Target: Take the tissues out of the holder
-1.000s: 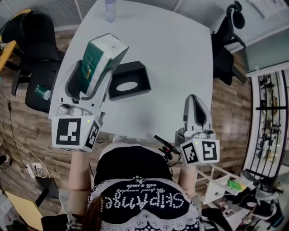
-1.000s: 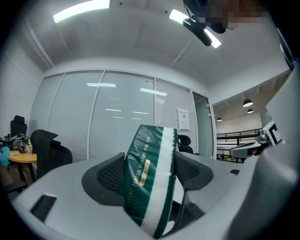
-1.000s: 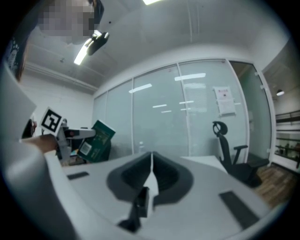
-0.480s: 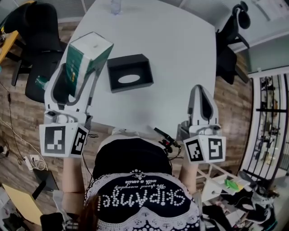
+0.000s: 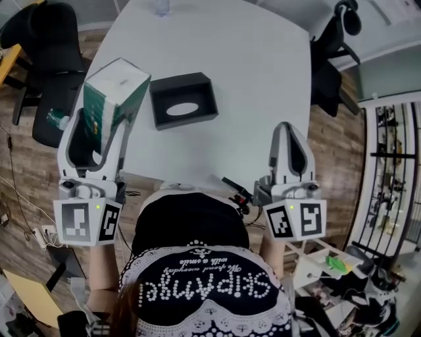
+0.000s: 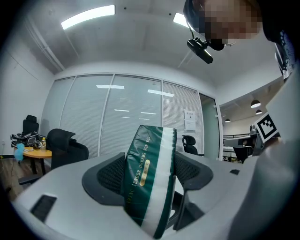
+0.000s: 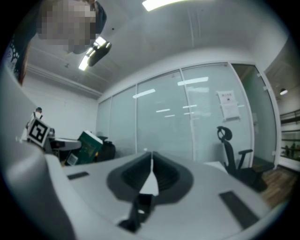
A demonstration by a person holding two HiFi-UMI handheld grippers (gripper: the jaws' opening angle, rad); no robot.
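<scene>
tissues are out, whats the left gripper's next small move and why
Probably lower the tissue pack onto the table beside the black holder, then release: the left gripper holds it aloft, already clear of the holder.

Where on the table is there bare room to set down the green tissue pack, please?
The table is bare right of the black holder, across to its edge, and beyond it toward the bottle. The left strip beside the holder is narrow.

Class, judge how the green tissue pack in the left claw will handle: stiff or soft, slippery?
Tissue pack probably soft: its wrap bulges in the left claw. Glossy film may slip. Likely light: one claw holds it up.
</scene>
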